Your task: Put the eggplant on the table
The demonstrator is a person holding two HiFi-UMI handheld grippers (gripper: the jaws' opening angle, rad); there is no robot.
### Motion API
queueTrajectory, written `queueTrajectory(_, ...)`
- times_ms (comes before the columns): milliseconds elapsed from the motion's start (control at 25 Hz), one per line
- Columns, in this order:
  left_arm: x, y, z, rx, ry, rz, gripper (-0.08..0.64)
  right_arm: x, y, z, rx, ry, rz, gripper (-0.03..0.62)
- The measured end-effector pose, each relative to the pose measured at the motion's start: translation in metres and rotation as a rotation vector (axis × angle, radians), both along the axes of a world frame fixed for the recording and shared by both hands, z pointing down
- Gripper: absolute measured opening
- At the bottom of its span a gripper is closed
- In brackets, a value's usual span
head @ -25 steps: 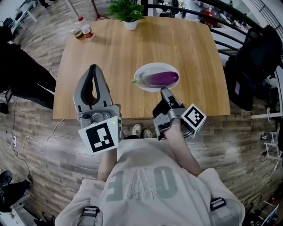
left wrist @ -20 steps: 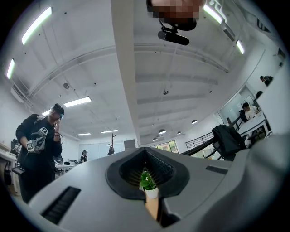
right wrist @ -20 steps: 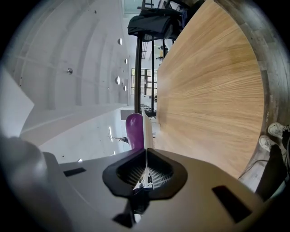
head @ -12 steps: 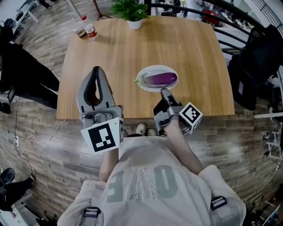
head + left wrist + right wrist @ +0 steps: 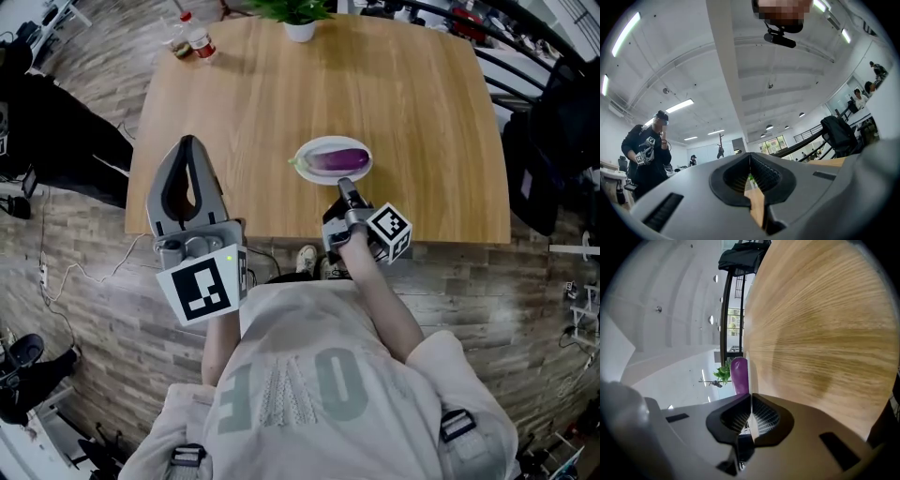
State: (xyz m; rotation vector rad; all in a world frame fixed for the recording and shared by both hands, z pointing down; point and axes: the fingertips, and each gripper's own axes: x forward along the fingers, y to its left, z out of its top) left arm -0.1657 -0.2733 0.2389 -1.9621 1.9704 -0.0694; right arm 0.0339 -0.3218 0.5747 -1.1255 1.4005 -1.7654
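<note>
A purple eggplant (image 5: 335, 159) lies on a white plate (image 5: 306, 170) on the wooden table (image 5: 262, 103), near the front edge. My right gripper (image 5: 343, 184) is shut with nothing in it, its tip just short of the plate's near rim. In the right gripper view the jaws (image 5: 751, 397) meet, and the eggplant (image 5: 739, 375) shows just beyond them beside the table (image 5: 825, 333). My left gripper (image 5: 189, 142) is shut and empty over the table's front left part. Its closed tips (image 5: 750, 155) point slightly upward at the room's ceiling.
A potted plant (image 5: 298, 13) stands at the table's far edge, a bottle (image 5: 199, 42) and a small jar (image 5: 178, 45) at the far left corner. A person in black (image 5: 56, 141) stands left of the table. Dark chairs (image 5: 553, 122) are at the right.
My right gripper has dropped lower and sits closer to the plate's near rim. The left gripper has shifted slightly left. Both stay shut.
</note>
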Motion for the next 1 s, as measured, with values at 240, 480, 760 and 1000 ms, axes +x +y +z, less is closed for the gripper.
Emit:
queueTrajectory(240,-0.004,-0.005,0.013,-0.045,-0.024,-0.025,0.009,0.005,-0.006,0.021,-0.025,-0.010,0.038,0.025)
queueTrajectory(480,0.005,-0.007,0.022,-0.081,-0.035,-0.012,0.009,0.007,-0.010,0.039,-0.065,-0.018,0.053,0.025)
queueTrajectory(760,0.007,-0.010,0.027,-0.094,-0.049,-0.023,0.009,0.007,-0.010,0.050,-0.102,-0.007,0.057,0.025)
queueTrajectory(1000,0.011,-0.013,0.027,-0.088,-0.042,-0.022,0.009,0.015,-0.010,0.060,-0.173,0.065,0.070,0.026)
